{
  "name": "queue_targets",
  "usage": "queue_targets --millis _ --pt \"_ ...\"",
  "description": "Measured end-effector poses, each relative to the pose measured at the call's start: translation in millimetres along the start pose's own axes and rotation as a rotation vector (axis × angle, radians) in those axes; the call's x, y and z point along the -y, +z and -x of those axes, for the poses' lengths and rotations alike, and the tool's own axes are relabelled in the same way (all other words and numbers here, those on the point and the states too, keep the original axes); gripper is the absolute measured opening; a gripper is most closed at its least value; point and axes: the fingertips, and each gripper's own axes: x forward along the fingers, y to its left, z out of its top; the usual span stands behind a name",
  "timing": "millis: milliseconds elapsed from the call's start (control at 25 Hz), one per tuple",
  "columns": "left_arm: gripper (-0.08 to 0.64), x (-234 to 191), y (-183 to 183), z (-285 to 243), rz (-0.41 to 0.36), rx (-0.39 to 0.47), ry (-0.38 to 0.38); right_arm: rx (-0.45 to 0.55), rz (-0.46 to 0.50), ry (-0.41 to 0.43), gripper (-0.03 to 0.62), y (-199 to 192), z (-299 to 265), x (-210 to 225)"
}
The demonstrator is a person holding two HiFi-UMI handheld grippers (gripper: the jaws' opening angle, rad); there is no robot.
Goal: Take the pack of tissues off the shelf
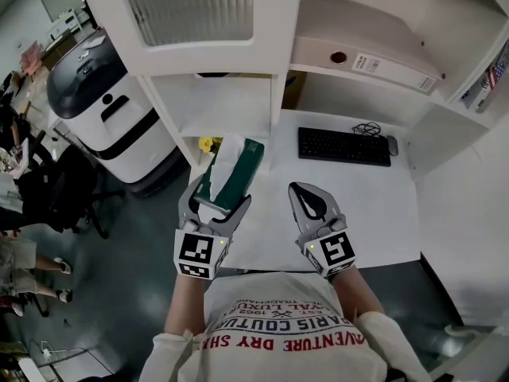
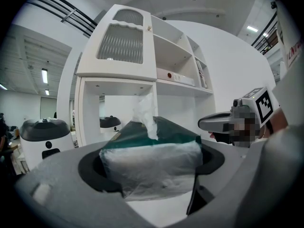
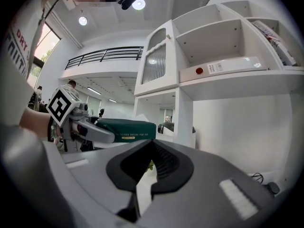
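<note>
Head view shows the left gripper (image 1: 216,204) with its fingers clamped on the pack of tissues (image 1: 236,172). The green pack is off the shelf (image 1: 219,106) and held over the white worktop (image 1: 374,205), with a tissue poking out the top. Right gripper (image 1: 302,193) hangs beside it, fingers together, nothing in them. Keyboard (image 1: 343,146) sits further back.

A black keyboard (image 1: 343,146) lay on the white counter (image 1: 374,213), with a mouse (image 1: 392,145) just beside its right end and a coiled cable (image 1: 367,127) behind it. A small yellow object (image 1: 206,144) sat at the counter's back left. A rounded white-and-black machine (image 1: 103,106) stood on the floor (image 1: 127,289) nearby.
</note>
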Motion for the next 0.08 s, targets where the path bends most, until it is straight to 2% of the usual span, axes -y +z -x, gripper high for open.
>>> queue_targets --millis 80 --pt "0.437 1.2 0.2 1.0 0.0 0.002 -0.003 -0.001 -0.001 0.001 0.0 -0.2 0.7 -1.3"
